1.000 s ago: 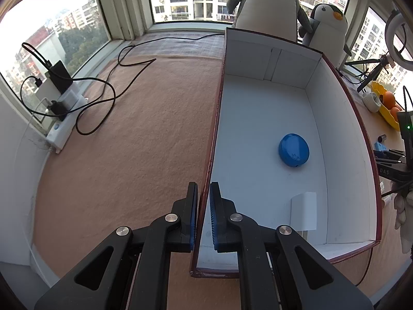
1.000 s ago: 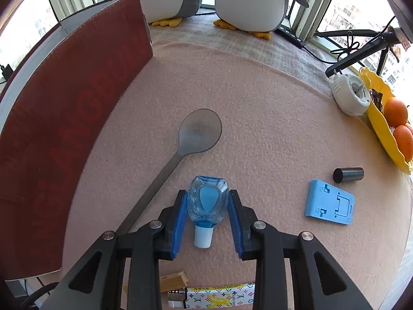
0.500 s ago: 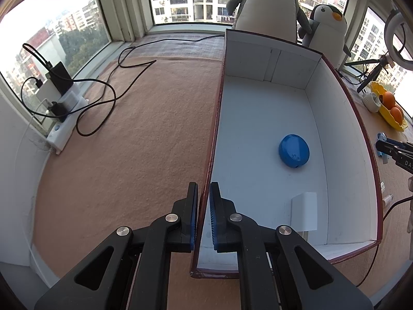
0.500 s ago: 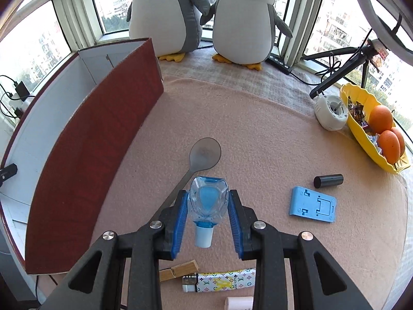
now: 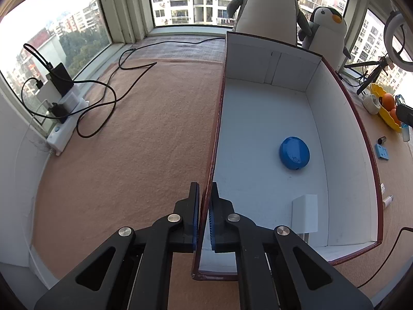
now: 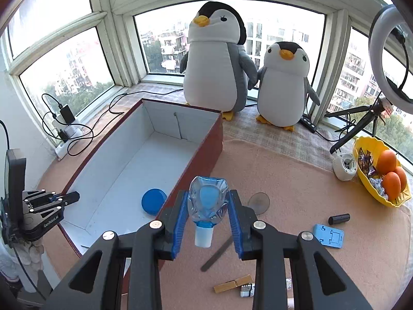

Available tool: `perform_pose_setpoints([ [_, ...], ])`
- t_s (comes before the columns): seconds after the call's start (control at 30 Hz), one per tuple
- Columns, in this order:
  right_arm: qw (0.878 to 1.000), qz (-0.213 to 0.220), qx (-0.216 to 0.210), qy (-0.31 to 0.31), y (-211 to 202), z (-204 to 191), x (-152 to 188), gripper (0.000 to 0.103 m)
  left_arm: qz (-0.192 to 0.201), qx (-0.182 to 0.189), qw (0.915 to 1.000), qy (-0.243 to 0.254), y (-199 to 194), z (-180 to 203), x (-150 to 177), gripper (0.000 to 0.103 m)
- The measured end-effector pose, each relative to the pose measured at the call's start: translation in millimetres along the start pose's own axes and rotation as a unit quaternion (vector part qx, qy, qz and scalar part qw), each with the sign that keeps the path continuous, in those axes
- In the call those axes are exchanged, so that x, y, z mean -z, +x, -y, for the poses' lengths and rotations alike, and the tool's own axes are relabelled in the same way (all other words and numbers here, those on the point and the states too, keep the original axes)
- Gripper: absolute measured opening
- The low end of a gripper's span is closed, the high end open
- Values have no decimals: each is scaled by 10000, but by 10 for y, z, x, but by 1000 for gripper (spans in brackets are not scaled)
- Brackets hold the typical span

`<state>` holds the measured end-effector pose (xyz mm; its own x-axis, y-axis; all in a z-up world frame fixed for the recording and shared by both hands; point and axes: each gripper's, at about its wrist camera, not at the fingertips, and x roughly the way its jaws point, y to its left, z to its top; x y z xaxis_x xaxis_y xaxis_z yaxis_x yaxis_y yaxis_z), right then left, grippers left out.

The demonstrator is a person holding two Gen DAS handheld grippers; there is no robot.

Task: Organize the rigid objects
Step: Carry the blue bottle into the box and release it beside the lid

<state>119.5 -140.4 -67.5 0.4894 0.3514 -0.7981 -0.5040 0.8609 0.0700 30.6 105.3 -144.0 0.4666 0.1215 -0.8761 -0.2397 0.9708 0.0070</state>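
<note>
Right gripper (image 6: pixel 207 222) grips a clear blue bottle (image 6: pixel 207 202), cap down, above the mat next to the box (image 6: pixel 204 147); bottle label unreadable. Its jaws hide most of the spoon (image 6: pixel 259 202). Left gripper (image 5: pixel 204 218), marked "GenRobot.AI", is clamped on the box's near wall. Blue disc (image 5: pixel 294 153) lies inside the box.
</note>
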Motion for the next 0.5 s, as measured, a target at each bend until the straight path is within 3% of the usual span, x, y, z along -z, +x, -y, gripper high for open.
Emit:
perform_pose_setpoints([
  [0.5, 9984, -13, -382, -421, 63, -626, -149, 28, 51, 156, 9999, -30, 10, -30, 4, 5],
])
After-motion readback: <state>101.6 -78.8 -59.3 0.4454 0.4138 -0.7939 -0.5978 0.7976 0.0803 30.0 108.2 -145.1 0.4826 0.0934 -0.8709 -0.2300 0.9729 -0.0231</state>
